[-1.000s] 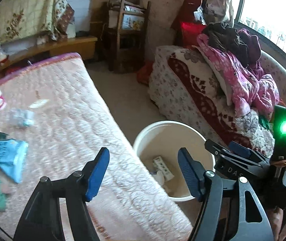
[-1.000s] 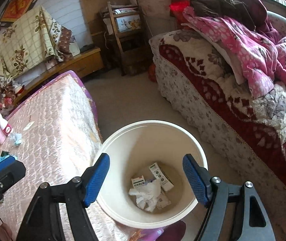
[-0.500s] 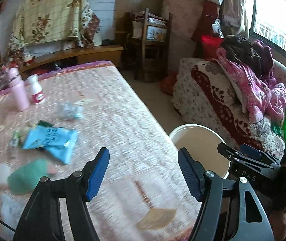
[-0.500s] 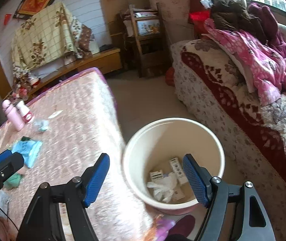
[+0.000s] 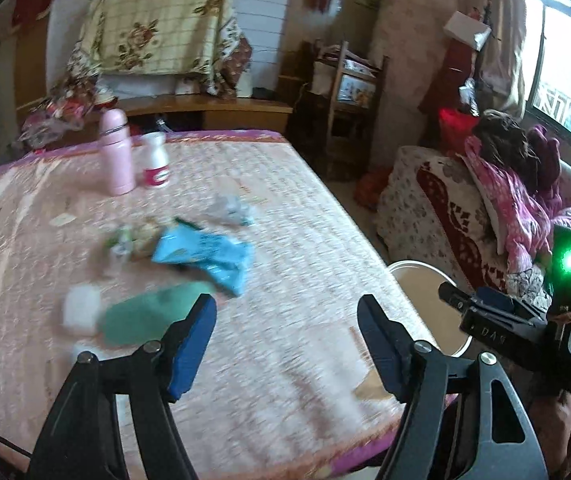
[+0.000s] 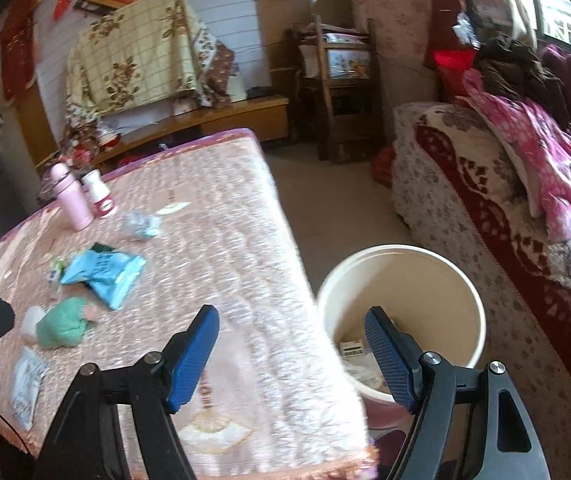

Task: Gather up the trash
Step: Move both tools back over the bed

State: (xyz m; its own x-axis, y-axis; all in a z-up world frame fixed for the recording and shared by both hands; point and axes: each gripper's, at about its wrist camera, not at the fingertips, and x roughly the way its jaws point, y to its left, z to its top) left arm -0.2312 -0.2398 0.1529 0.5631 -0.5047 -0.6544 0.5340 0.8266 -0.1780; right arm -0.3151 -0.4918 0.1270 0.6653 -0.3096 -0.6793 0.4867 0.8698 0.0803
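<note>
**Trash on the surface, both tongs empty**

Trash lies scattered on a pink quilted surface [image 5: 305, 264], with a cream bucket [image 6: 401, 252] on the floor just beside its right edge. Left tongs [image 5: 287, 342] hang above the near part of the surface with the blue pads spread wide and nothing between them. Right tongs [image 6: 291, 350] are likewise spread wide and empty, one pad over the surface edge and the other over the bucket's mouth.

A blue wrapper [image 6: 103, 274] lies near the middle of the litter. Just nearer than it sits a green wad [image 6: 63, 326], with a small white scrap [image 6: 33, 320] touching or just beside its left side; blur hides which. A crumpled pale wad [image 6: 141, 224] lies farther back, apart from the wrapper. A flat printed packet [image 6: 27, 386] rests near the front left corner in the right wrist view. Smaller bits left of the wrapper are too blurred to name.

At the far left of the surface a pink bottle [image 5: 116, 152] stands upright, and a white bottle [image 5: 155, 160] with a red label stands just beside it.

Inside the bucket a small box [image 6: 351, 348] and some crumpled paper show at the bottom. Beyond the bucket stands a sofa [image 6: 485, 216] piled with pink clothes [image 6: 541, 152].
</note>
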